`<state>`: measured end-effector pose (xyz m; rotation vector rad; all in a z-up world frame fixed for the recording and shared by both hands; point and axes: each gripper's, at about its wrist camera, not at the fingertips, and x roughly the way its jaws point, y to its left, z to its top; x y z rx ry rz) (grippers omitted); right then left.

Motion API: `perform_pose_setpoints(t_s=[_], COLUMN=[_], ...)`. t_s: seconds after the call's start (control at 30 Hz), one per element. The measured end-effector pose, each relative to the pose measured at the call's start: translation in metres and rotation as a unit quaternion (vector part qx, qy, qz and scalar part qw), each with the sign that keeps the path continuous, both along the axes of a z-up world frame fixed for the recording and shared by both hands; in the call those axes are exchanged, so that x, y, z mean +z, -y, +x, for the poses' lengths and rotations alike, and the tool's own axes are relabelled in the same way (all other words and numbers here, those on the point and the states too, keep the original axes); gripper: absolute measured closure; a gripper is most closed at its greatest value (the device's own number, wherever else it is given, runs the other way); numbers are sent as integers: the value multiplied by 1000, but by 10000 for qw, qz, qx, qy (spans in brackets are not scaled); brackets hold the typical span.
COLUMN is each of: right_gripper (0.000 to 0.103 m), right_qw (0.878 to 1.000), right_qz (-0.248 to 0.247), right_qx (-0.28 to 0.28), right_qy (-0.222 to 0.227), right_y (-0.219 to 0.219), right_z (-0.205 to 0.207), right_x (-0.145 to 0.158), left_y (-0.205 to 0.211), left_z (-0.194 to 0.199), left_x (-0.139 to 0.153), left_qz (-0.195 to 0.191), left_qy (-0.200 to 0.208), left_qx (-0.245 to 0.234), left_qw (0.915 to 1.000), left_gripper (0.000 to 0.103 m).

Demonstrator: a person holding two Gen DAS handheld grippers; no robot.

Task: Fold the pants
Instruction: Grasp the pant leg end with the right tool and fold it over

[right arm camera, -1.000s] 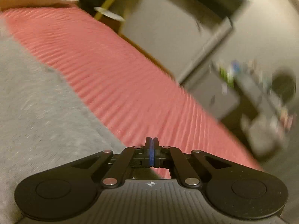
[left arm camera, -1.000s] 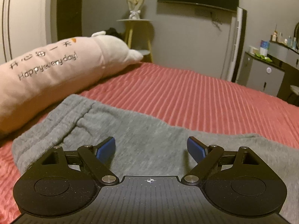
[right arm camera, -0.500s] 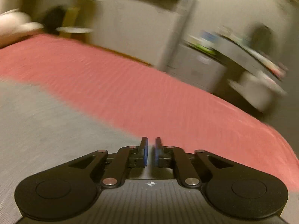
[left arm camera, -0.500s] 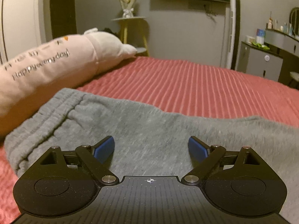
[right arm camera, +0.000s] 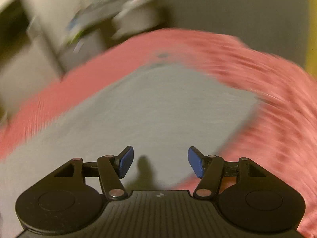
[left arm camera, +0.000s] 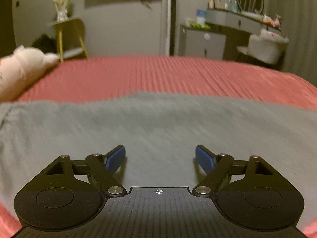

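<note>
Left gripper (left arm camera: 160, 156): jaws spread wide, nothing between the blue pads (left arm camera: 116, 158), low over grey cloth. Right gripper (right arm camera: 160, 161): jaws likewise parted and empty, its shadow falling on the cloth just ahead of it; the right wrist view is heavily smeared. Pants (left arm camera: 158, 127): grey, soft knit, lying flat across the near part of the bed; in the left wrist view they fill the frame from 9 to 3 o'clock, and in the right wrist view a leg runs away toward 12 o'clock, ending in what seems a hem (right arm camera: 158, 64), too blurred to confirm. Bedspread (left arm camera: 158, 75): red, ribbed, showing beyond the cloth at 12 o'clock. Plush pillow (left arm camera: 21, 69): pale, at 10 o'clock on the bed, apart from the garment. Dresser (left arm camera: 223, 37) and yellow-legged stand (left arm camera: 67, 33): against the far wall. Step in hand, judged: between grasps, garment laid out, neither tool holding it. Next move calls for lowering each tool to an edge of the cloth, pinching one layer cleanly, then lifting both together to carry the fold over.
</note>
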<state>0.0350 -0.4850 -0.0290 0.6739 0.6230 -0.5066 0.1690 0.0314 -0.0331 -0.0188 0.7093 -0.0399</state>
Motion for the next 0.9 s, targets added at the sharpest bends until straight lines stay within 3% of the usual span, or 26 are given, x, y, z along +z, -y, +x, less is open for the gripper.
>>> perform_pose_setpoints(t_s=[0.07, 0.13, 0.23, 0.3, 0.37, 0.47, 0.53, 0.57, 0.7, 0.8, 0.9], right_gripper=[39, 39, 39, 39, 39, 40, 63, 81, 80, 74, 74], right_qw=[9956, 9830, 9612, 9537, 9518, 9621, 9731, 9770, 9834, 9830, 9835], right_qz=[713, 1386, 2055, 2301, 2346, 2171, 1829, 1670, 1245, 1313, 1290], right_qx=[-396, -770, -997, -1009, -937, -669, -484, -384, -84, -116, -188], right_qy=[451, 922, 1548, 1655, 1739, 1510, 1313, 1266, 1314, 1277, 1253], right_y=[32, 60, 86, 97, 107, 118, 118, 119, 115, 115, 111], right_z=[-23, -42, -52, -47, -33, -14, -8, -8, -15, -15, -14], right_x=[-9, -25, -48, -64, -65, -61, -53, -51, -46, -53, -50], left_y=[12, 28, 61, 85, 106, 131, 148, 155, 153, 144, 139], left_z=[-10, -21, -32, -33, -29, -19, -16, -17, -11, -6, -7], left_x=[1, 1, 2, 2, -1, -12, -15, -15, -16, -17, -15], left_qz=[-60, -37, 149, 281, 197, 95, 416, 564, 585, 381, 383], left_qy=[-154, -282, -345, -315, -429, -783, -704, -704, -827, -953, -1002], left_qx=[-74, -220, -542, -687, -735, -520, -435, -409, -255, -135, -176], left_qw=[9998, 9994, 9978, 9967, 9962, 9955, 9957, 9951, 9945, 9946, 9941], left_gripper=[25, 30, 35, 35, 33, 28, 23, 20, 12, 8, 8])
